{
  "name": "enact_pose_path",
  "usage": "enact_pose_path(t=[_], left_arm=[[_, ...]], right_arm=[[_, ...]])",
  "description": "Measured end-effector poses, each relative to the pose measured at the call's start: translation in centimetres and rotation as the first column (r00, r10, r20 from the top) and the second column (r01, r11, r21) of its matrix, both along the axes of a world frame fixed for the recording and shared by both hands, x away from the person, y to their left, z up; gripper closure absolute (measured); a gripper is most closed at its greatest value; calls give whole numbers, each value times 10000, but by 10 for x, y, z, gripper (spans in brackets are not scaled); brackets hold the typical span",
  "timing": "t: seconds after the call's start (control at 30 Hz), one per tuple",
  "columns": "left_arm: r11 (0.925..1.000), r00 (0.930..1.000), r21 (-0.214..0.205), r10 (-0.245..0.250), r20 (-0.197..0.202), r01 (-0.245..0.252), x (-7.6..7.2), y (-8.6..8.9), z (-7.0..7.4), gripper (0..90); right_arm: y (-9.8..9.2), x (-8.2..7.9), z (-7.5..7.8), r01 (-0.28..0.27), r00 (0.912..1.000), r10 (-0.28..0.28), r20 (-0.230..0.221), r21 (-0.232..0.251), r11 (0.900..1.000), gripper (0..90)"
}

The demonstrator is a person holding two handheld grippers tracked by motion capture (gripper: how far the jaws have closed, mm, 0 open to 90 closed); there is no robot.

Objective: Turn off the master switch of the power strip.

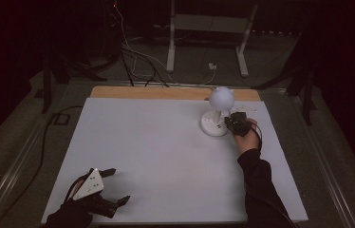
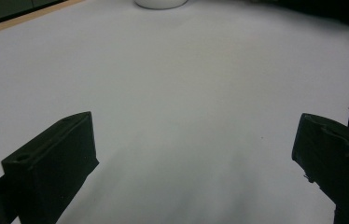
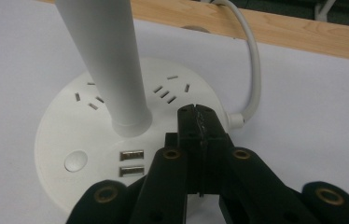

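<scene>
A white desk lamp with a round head (image 1: 221, 97) stands on a round base (image 1: 212, 126) at the far right of the white table (image 1: 156, 152). In the right gripper view the base (image 3: 79, 140) carries plug sockets, two USB ports (image 3: 131, 162) and a round button (image 3: 75, 161), and its stem (image 3: 107, 60) rises at the middle. My right gripper (image 1: 229, 124) (image 3: 198, 114) is shut, with its tips over the base's right side and nothing between them. My left gripper (image 1: 117, 186) (image 2: 193, 149) rests open near the table's front left corner.
A white cord (image 3: 253, 70) leaves the base toward the wooden back edge (image 1: 166, 92). Behind the table stand a white frame (image 1: 209, 28) and loose cables (image 1: 133, 52) on the floor. Dark stands (image 1: 303, 85) flank the table.
</scene>
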State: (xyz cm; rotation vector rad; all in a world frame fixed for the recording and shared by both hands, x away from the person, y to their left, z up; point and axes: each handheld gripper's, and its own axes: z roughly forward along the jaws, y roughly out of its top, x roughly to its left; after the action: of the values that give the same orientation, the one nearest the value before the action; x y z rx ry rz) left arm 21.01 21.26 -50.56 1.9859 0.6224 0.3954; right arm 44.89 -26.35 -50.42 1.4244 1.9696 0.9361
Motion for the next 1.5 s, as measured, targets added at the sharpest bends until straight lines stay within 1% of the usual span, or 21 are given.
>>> enact_pose_path(t=[0.27,0.43,0.53,0.67,0.7,0.8,1.0,1.03,1.07,1.1,1.23,1.3,1.33,1.43,1.5], left_arm=[[10000,10000,-11,-35,-21,35,0,0,0,4],[10000,10000,-18,-27,-28,27,0,0,0,4],[10000,10000,4,-38,-38,38,0,0,0,4],[10000,10000,-1,-34,-35,34,0,0,0,4],[10000,10000,-5,-35,-32,35,0,0,0,4],[10000,10000,10,-47,-43,47,0,-1,0,4],[10000,10000,8,-56,-51,56,0,-1,0,4],[10000,10000,-8,-55,-44,55,-1,-1,0,4],[10000,10000,-20,-55,-45,55,-1,0,0,4],[10000,10000,-20,-55,-45,55,-1,0,0,4],[10000,10000,-6,-67,-37,67,-1,-1,0,4],[10000,10000,-2,-73,-38,73,-1,-1,0,4],[10000,10000,-4,-70,-43,70,-1,-1,0,4],[10000,10000,-12,-72,-46,72,-1,-1,0,4],[10000,10000,27,-87,-37,87,-1,-1,0,4]], right_arm=[[0,-1,-1,-23,10000,23,26,-27,10000,897],[-2,-1,0,-183,9998,183,-78,34,9998,897],[-1,-1,-1,-219,9997,218,-61,-70,9997,897],[-1,-1,-2,-166,9998,166,-73,-35,9999,897],[0,-1,-2,-168,9998,167,-79,-142,9998,897],[0,-1,-2,-172,9998,171,-43,-236,9996,898],[1,-3,-3,-100,9999,102,82,-276,9996,899],[2,-3,-4,-78,9998,83,155,-364,9993,899],[3,-4,-4,-74,9996,89,274,-552,9984,900],[3,-4,-5,-71,9995,89,296,-609,9981,900],[3,-5,-5,-53,9993,74,369,-573,9983,900],[3,-5,-5,-35,9994,52,331,-521,9986,900],[3,-4,-4,43,9997,-32,227,-513,9987,900],[4,-4,-4,83,9998,-73,181,-570,9983,900],[4,-4,-4,190,9997,-185,137,-442,9988,900]])
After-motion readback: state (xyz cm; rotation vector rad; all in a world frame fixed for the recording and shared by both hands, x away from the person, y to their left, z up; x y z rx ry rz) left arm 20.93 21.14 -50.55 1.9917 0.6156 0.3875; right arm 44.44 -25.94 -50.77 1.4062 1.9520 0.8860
